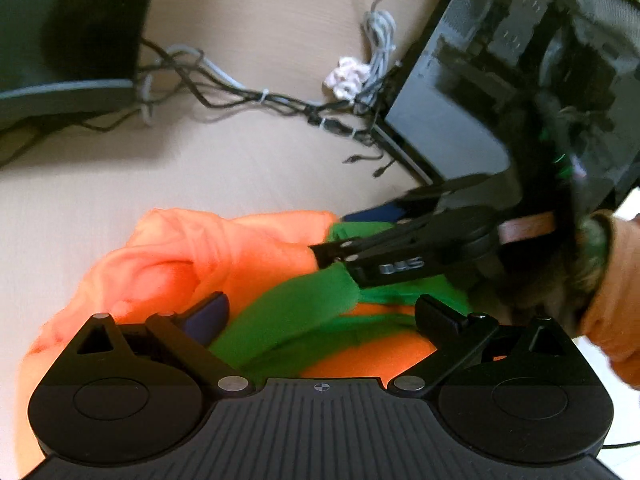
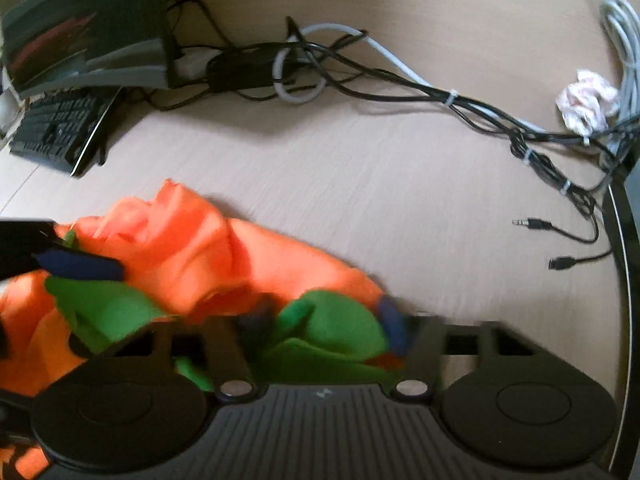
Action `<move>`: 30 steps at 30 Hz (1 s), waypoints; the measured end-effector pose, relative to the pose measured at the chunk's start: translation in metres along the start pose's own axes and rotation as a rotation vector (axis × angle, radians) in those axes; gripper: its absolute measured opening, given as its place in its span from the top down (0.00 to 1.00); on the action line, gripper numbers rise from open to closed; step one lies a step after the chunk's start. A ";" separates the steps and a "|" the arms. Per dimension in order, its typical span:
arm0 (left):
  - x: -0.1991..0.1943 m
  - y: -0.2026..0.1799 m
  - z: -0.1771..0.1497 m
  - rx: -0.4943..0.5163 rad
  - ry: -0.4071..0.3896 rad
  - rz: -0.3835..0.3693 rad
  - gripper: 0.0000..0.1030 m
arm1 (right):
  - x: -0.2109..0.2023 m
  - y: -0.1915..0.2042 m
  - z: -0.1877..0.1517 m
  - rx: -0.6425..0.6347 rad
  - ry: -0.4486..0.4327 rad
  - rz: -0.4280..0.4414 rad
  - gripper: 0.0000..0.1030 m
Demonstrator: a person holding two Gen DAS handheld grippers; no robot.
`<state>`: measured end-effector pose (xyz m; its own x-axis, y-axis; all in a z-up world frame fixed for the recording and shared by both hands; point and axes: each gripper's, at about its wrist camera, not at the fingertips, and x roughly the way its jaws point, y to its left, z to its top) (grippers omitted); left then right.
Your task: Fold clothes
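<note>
I see the crumpled orange garment with green trim (image 1: 248, 256) lying bunched on the pale wood-grain tabletop (image 1: 240, 172), low in both wrist views. In the left wrist view, my left gripper (image 1: 320, 316) stands with its jaws spread wide; a green band of the garment runs between the fingers, and neither pad presses on it. The right gripper (image 1: 340, 252) enters that view from 3 o'clock, its fingers drawn together on the fabric where green trim meets orange cloth. A hand in an orange sleeve (image 1: 612, 280) holds it.

In the right wrist view, the right gripper (image 2: 324, 320) has green and orange cloth bunched between its blue-tipped fingers; motion blur hides the exact contact. The left gripper (image 2: 80, 266) shows at 9 o'clock, one blue tip resting against the garment.

Beyond the garment, at 12 o'clock, a tangle of black and grey cables (image 2: 400, 84) crosses the tabletop. A crumpled white tissue (image 2: 586, 106) lies at 2 o'clock among them. A black keyboard (image 2: 60, 132) and a dark monitor (image 2: 88, 28) sit at 10 o'clock. A black computer case (image 1: 520, 80) stands at 2 o'clock in the left view.
</note>
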<state>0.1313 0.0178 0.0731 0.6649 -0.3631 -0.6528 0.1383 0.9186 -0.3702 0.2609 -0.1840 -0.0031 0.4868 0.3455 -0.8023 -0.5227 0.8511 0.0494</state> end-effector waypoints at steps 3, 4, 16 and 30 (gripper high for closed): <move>-0.029 -0.008 -0.012 -0.007 0.015 -0.148 0.01 | -0.014 0.002 0.008 0.016 -0.057 -0.001 0.84; -0.032 -0.009 -0.019 -0.024 0.038 -0.199 0.01 | -0.018 0.003 0.010 0.021 -0.076 -0.001 0.86; 0.025 0.012 -0.015 -0.088 0.020 0.007 0.01 | -0.151 0.049 0.021 -0.100 -0.390 0.059 0.92; -0.084 -0.025 -0.061 0.125 0.176 -0.235 0.01 | -0.076 0.100 -0.093 -0.182 -0.126 -0.045 0.89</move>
<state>0.0271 0.0157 0.0967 0.4684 -0.5794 -0.6670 0.3698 0.8142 -0.4476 0.1065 -0.1616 0.0080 0.5904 0.3653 -0.7197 -0.6107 0.7852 -0.1025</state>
